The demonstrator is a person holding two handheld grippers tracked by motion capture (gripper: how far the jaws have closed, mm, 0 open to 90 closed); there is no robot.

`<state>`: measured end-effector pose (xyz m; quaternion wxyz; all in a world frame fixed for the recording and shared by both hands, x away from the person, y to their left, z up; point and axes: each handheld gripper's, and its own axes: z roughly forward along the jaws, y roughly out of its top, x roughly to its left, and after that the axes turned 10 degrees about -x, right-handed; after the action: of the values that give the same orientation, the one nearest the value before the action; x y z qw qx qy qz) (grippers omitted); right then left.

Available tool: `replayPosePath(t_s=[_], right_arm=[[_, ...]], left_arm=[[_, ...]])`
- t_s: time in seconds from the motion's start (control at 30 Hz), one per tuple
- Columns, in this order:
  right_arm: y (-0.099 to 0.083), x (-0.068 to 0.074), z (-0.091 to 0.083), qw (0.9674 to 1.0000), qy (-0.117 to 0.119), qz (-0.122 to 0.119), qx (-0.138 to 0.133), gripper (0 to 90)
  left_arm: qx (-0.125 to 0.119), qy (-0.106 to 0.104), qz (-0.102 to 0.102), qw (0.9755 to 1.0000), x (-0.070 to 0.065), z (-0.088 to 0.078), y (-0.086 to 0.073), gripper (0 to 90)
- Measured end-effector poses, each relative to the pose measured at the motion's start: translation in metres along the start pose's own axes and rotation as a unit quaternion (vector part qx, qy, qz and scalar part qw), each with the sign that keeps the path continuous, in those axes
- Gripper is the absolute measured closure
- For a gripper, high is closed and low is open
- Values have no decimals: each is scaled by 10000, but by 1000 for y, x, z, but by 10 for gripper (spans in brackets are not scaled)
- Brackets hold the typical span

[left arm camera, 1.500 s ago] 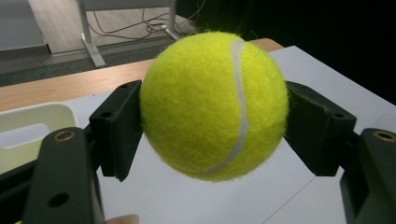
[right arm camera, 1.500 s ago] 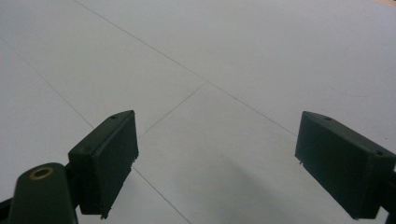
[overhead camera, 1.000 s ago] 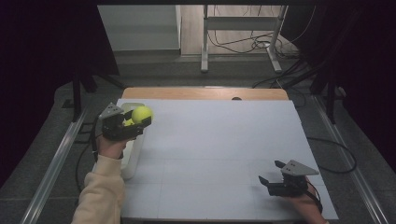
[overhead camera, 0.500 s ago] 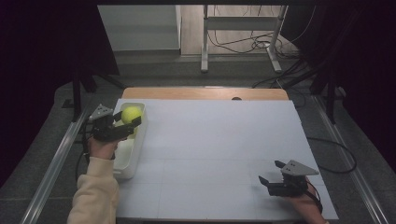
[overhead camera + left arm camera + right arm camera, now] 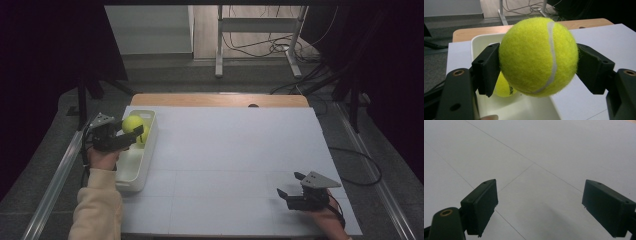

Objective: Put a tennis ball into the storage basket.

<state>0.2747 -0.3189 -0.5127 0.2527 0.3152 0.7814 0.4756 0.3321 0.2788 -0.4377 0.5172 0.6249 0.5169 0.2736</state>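
Observation:
My left gripper [image 5: 131, 132] is shut on a yellow tennis ball [image 5: 132, 123] and holds it above the far end of a white bin [image 5: 131, 172] at the table's left edge. In the left gripper view the held tennis ball [image 5: 538, 56] sits between both black jaws, and a second yellow ball [image 5: 503, 87] lies in the white bin [image 5: 480, 42] below it. That second ball [image 5: 144, 136] peeks out beside the held one in the high view. My right gripper [image 5: 290, 186] rests open near the table's front right corner, with nothing between its jaws [image 5: 539, 210].
A white sheet [image 5: 235, 155] covers the table, with a strip of bare wood [image 5: 215, 100] along the far edge. A metal rail [image 5: 55, 180] runs along the floor left of the table. Cables and a desk frame [image 5: 260, 45] lie beyond the far edge.
My left gripper has carried the tennis ball leftward and a little back, from the table side of the bin to over the bin's far end. The right gripper has stayed put.

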Motion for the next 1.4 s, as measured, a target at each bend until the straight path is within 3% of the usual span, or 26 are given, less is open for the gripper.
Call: replayPosePath(t_s=[0.43, 0.57, 0.8, 1.0, 1.4], right_arm=[[0, 0, 0, 10000, -10, -8, 23, 137], [0, 0, 0, 10000, -8, -11, 31, 137], [0, 0, 0, 10000, 6, -20, 26, 137], [0, 0, 0, 10000, 5, -21, 29, 137], [0, 0, 1, 10000, 6, -23, 32, 137]], left_arm=[[209, 194, 64, 9996, 8, 3, -4, 260], [383, 323, 151, 9986, 7, 5, -4, 260], [638, 340, 180, 9972, 9, 7, -5, 260], [882, 355, 399, 9947, 5, 11, -6, 260], [1252, 368, 583, 9897, 2, 15, -7, 259]])
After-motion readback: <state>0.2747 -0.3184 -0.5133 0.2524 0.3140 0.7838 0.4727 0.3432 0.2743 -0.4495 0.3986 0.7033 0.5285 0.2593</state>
